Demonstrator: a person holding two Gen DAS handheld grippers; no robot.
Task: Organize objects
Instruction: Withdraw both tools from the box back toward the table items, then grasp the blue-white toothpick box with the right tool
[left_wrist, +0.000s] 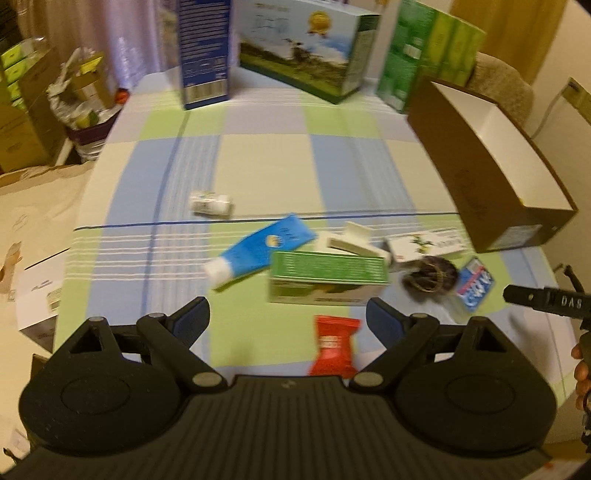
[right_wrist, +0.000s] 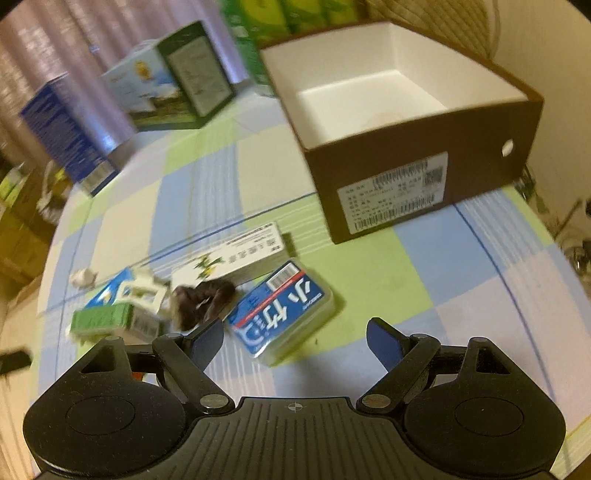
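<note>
Two wrist fisheyes, low over one table

Both look forward across the checked cloth (left_wrist: 258, 162); shared are the small-item clutter and brown box (right_wrist: 424, 155), nearer in the right view.

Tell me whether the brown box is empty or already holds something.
Empty. The brown box stands lidless, and the right wrist view shows only its bare white floor; all the small items lie outside on the tablecloth.

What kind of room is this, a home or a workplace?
Most likely a home, perhaps a dining area. A checked tablecloth covers the round table, a curtain hangs behind it, and household items such as a blue tube and an open shoebox lie around.
</note>
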